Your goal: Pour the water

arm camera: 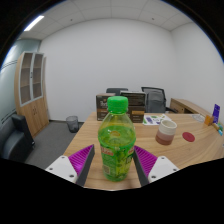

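Note:
A green-tinted plastic bottle (117,145) with a green cap and a yellow-green label stands upright on the wooden table (192,150). It stands between the fingers of my gripper (114,152), which is open. The left pink pad (82,160) shows a small gap to the bottle; the right pad (145,160) lies close to its side. A white paper cup (166,131) with a brown band stands on the table beyond the right finger.
Small items and a purple box (214,114) sit at the table's far right end. Behind the table are a dark desk with black office chairs (153,98), a waste bin (72,123) on the floor and a wooden cabinet (30,92) by the left wall.

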Demonstrator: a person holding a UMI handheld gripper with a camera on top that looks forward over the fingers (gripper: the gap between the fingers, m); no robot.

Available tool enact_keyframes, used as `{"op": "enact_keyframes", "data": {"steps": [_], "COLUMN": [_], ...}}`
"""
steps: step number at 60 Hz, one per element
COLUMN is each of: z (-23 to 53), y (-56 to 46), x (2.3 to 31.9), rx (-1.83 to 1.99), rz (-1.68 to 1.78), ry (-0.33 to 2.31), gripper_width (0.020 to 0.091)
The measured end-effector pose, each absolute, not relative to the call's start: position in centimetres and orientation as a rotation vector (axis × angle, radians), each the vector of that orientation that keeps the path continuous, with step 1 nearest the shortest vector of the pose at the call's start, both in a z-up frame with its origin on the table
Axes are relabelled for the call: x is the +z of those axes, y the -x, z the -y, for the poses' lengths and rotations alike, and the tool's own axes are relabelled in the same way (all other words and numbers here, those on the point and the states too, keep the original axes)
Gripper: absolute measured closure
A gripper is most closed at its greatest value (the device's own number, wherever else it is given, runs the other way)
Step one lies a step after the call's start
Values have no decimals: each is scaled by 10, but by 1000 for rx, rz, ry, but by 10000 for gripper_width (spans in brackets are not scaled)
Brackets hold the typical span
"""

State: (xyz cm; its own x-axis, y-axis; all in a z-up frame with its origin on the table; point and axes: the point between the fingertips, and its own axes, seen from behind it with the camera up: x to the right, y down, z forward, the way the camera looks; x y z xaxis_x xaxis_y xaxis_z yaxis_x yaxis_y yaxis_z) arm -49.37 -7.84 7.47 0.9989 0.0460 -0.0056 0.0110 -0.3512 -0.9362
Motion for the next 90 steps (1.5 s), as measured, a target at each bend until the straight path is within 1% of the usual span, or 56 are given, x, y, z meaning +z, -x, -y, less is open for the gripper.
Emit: {"op": "enact_keyframes", "data": {"steps": [4, 6, 9, 11, 16, 19, 20, 25, 37, 44, 53, 58, 63, 74, 79, 87, 88, 90], "z": [68, 64, 59, 56, 51, 50, 49, 41, 45, 41, 15, -5, -24, -60, -70, -83, -81, -89], "y": [495, 495, 493, 492, 491, 490, 490, 490, 489, 484, 465, 449, 432, 411, 407, 409, 408, 406], "x": [75, 75, 78, 78, 78, 79, 79, 81, 82, 82, 81, 83, 94, 107, 116, 123, 128, 124], "rx": [32, 30, 25, 31, 42, 34, 35, 41, 57, 131, 288, 393, 550, 988, 1135, 1352, 1373, 1400], "rz": [29, 20, 0, -12, -23, -25, -23, -36, -34, -93, -244, -403, -625, -1114, -1265, -1457, -1486, -1520], "ry": [1906, 1893, 1863, 1850, 1833, 1828, 1825, 1796, 1759, 1805, 1907, 1938, 1932, 1750, 1662, 1535, 1522, 1490], "gripper_width": [358, 381, 451, 531, 574, 620, 645, 700, 703, 703, 702, 703, 703, 705, 705, 705, 704, 705]}}
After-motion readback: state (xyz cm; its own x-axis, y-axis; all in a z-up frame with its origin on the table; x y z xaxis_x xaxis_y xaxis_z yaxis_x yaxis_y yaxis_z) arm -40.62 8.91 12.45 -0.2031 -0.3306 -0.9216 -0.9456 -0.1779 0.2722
